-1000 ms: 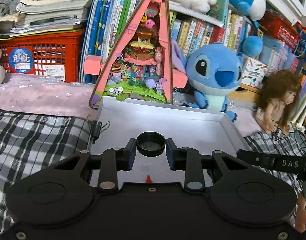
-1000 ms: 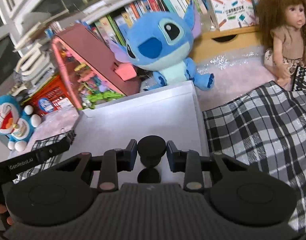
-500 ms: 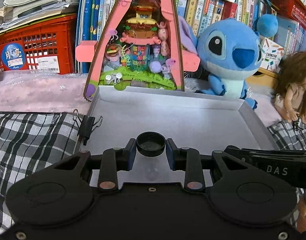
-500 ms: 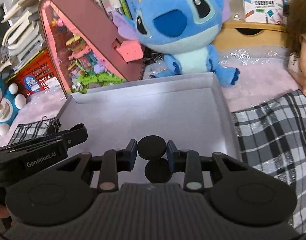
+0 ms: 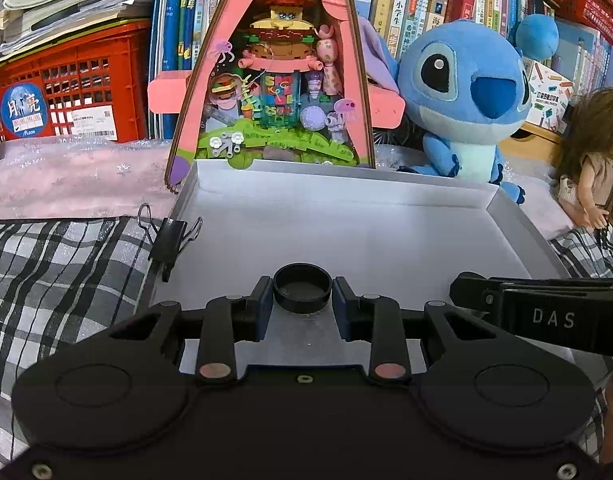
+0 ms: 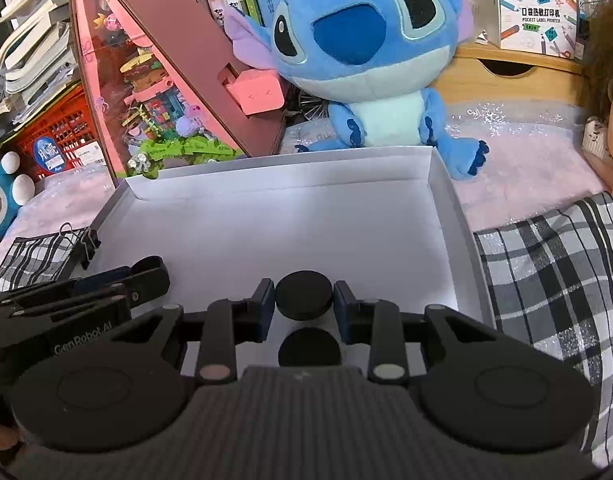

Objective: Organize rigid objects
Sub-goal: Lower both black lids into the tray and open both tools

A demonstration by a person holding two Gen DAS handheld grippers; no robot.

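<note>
Hovering over the white tray's (image 5: 510, 240) near edge — left gripper (image 5: 302, 300) clasping a black cap (image 5: 302, 288), right gripper (image 6: 303, 300) a black disc (image 6: 303, 295).

Black tool (image 5: 302, 308) bodies, blue pads, "GenRobot.AI" and "DAS" lettering.

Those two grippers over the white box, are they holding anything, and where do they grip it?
Left gripper clamps a small black open cup by its sides. Right gripper clamps a black round cap by its rim.
</note>
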